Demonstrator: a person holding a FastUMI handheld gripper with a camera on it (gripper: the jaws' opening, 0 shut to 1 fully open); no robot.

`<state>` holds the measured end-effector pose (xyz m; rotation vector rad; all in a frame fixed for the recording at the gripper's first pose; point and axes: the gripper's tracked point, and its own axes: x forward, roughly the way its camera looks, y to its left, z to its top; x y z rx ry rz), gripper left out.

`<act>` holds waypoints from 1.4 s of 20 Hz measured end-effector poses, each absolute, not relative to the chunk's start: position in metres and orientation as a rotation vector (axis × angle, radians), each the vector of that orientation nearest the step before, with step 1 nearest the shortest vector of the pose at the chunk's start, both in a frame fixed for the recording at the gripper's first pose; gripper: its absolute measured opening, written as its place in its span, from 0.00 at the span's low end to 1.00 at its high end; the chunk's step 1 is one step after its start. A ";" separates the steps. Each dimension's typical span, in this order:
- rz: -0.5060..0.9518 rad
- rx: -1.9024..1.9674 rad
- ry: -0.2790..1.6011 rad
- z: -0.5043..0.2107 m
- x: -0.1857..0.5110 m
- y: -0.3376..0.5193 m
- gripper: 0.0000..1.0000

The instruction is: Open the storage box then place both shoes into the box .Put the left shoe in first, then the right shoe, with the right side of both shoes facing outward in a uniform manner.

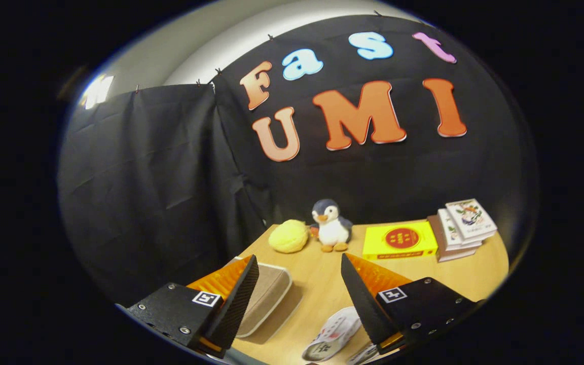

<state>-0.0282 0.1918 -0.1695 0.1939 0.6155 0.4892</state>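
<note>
Gripper (299, 299) is being held wide open, gripping nothing; beige storage box (266, 296) lid risks being missed, white shoe (332, 334) nudged instead.

I see the penguin (331, 224) at the table's (317, 284) back; ball (288, 236) on its left; flat box (399, 240) and books (462, 228) on its right; shoe (332, 334) before it.

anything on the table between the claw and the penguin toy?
In the gripper view, bare tabletop runs from the open claw to the penguin toy. The storage box and a shoe sit beside the fingers.
</note>
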 end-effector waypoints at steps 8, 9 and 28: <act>0.578 0.380 0.919 -0.237 -0.053 0.243 0.96; 0.582 0.394 0.962 -0.246 -0.058 0.247 0.96; 0.700 0.602 1.344 -0.363 -0.115 0.305 0.96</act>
